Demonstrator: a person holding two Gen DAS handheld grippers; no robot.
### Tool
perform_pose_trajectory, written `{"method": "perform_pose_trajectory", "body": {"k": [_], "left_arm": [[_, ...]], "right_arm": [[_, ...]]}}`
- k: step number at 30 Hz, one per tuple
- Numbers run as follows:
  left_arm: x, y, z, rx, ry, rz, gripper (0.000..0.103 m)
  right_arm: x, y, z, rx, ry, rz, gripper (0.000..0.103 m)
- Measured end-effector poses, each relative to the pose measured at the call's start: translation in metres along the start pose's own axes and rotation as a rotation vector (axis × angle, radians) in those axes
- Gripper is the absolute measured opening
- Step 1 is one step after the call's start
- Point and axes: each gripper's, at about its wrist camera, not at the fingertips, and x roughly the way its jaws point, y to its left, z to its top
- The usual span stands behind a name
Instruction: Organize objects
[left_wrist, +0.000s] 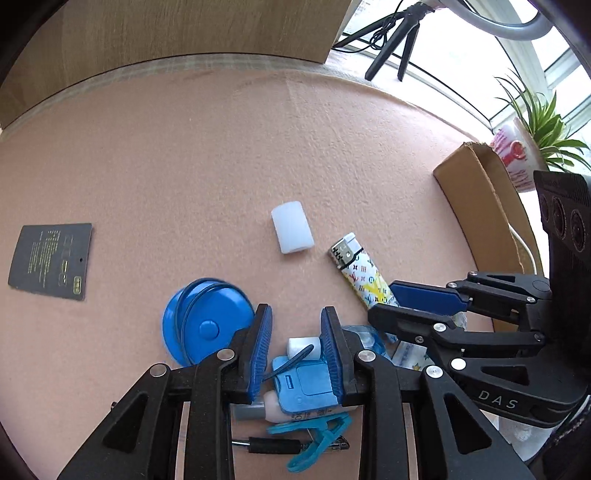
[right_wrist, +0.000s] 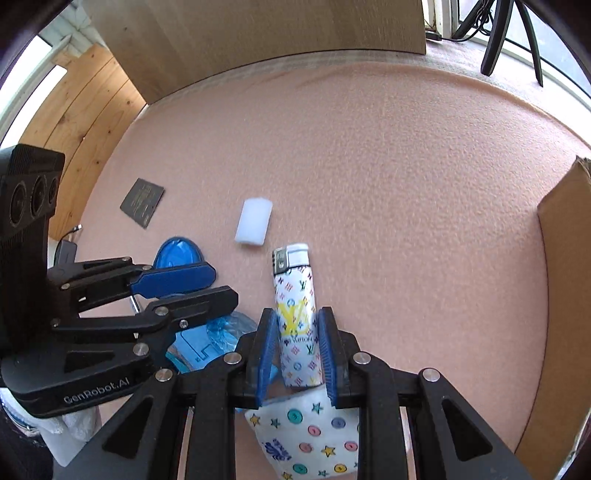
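Note:
On the pink felt table, my right gripper (right_wrist: 296, 332) is shut on a white patterned lighter (right_wrist: 295, 314), which also shows in the left wrist view (left_wrist: 364, 275). My left gripper (left_wrist: 296, 334) is open around a light blue case (left_wrist: 304, 384) and a small white piece (left_wrist: 301, 347), touching neither clearly. A round blue lid (left_wrist: 205, 325) lies just left of the left fingers. A white cylinder (left_wrist: 291, 232) lies farther out and shows in the right wrist view (right_wrist: 253, 220). A teal clip (left_wrist: 314, 441) and a black pen (left_wrist: 273, 446) lie under the left gripper.
A dark card (left_wrist: 51, 260) lies at the far left. A cardboard box (left_wrist: 480, 206) stands at the right edge, seen also in the right wrist view (right_wrist: 561, 280). A patterned tissue pack (right_wrist: 314, 432) lies below the right gripper. A wooden board (left_wrist: 184, 29) backs the table.

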Motion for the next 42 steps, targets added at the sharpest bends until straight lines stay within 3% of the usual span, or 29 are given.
{"method": "perform_pose_trajectory", "body": {"k": [9,15,22,29,36,42], "left_arm": [[-0.02,0.016,-0.039,-0.042,-0.027,0.011,0.029],[-0.041,0.038,-0.055,-0.106,-0.062,0.031,0.029],[-0.075,0.056,-0.068,-0.134,-0.128,0.012,0.029],[-0.076,0.055,-0.09,-0.139,-0.114,0.001,0.029],[-0.063,0.047,-0.102,-0.143,-0.092,-0.021,0.029],[-0.055,0.047,-0.104,-0.158,-0.084,-0.022,0.029]], "right_arm": [[-0.018,-0.01,-0.046,-0.027,-0.049,-0.09,0.021],[-0.032,-0.012,-0.063,-0.02,-0.062,-0.21,0.021],[-0.063,0.013,-0.065,-0.021,-0.134,-0.088,0.025],[-0.039,0.055,-0.059,-0.065,-0.039,0.081,0.024],[-0.009,0.08,-0.051,-0.107,0.039,0.129,0.02],[0.001,0.091,-0.037,-0.147,0.036,0.096,0.019]]}}
